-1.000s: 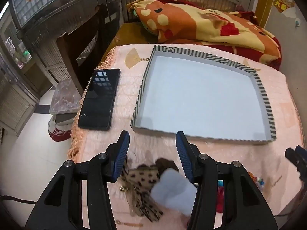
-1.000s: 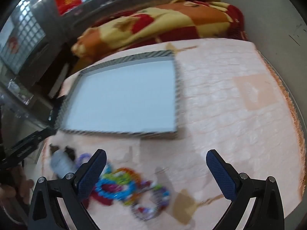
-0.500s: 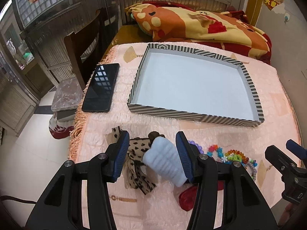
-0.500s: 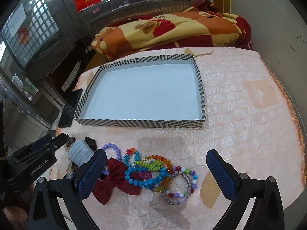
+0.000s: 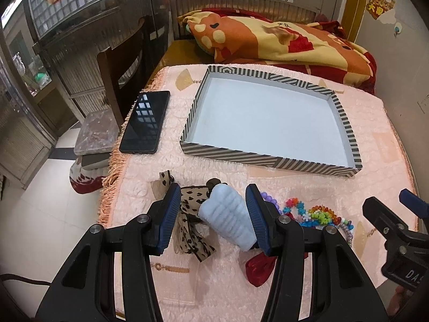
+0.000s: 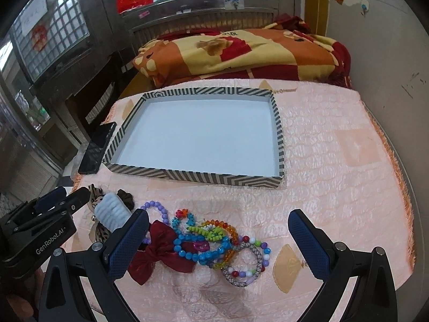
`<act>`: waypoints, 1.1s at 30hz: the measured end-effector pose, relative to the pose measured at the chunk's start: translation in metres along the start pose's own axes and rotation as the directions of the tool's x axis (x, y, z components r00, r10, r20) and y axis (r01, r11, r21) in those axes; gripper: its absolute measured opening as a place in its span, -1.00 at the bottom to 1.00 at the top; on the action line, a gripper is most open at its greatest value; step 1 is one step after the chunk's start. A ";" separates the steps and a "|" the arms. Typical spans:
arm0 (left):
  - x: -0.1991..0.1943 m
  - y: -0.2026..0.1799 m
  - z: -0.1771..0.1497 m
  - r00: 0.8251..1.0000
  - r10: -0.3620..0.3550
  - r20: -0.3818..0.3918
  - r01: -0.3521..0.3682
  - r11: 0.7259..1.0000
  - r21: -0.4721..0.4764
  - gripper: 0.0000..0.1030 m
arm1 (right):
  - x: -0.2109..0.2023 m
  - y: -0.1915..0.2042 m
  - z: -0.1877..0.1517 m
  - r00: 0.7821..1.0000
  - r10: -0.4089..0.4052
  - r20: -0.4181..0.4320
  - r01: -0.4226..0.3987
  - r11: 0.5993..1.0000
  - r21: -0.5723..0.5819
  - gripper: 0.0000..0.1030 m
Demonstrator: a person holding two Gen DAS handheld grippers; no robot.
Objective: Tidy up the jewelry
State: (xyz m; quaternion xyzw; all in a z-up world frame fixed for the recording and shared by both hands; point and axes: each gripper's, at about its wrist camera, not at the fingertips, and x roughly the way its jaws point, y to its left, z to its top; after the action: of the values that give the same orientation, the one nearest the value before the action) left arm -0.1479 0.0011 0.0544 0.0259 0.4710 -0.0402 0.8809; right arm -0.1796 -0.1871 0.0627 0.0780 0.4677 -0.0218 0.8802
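Two hand-held grippers hover over a pink quilted table where jewelry waits in a heap. The left gripper [image 5: 211, 209], jaws parted and holding nothing, frames a pale blue ribbed scrunchie [image 5: 228, 214], apparently lining up a pick. The right gripper [image 6: 218, 241], jaws wide and empty, hangs above tangled bead bracelets [image 6: 214, 238]. The striped shallow cardboard tray [image 6: 193, 175] beyond stands empty.
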 end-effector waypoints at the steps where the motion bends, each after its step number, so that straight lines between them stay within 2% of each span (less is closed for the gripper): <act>1: -0.001 0.000 0.000 1.000 -0.001 0.000 0.001 1.000 -0.001 -0.03 | -0.001 0.001 0.000 1.000 -0.003 0.004 0.003 1.000 -0.002 1.00; 33: -0.001 0.006 -0.003 1.000 0.005 -0.006 -0.005 1.000 -0.021 -0.03 | 0.000 0.019 -0.001 1.000 0.020 -0.012 -0.021 0.999 -0.041 1.00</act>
State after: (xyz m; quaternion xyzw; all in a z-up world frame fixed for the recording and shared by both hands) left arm -0.1508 0.0072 0.0536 0.0179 0.4738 -0.0328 0.8799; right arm -0.1780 -0.1682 0.0640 0.0648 0.4722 -0.0027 0.8791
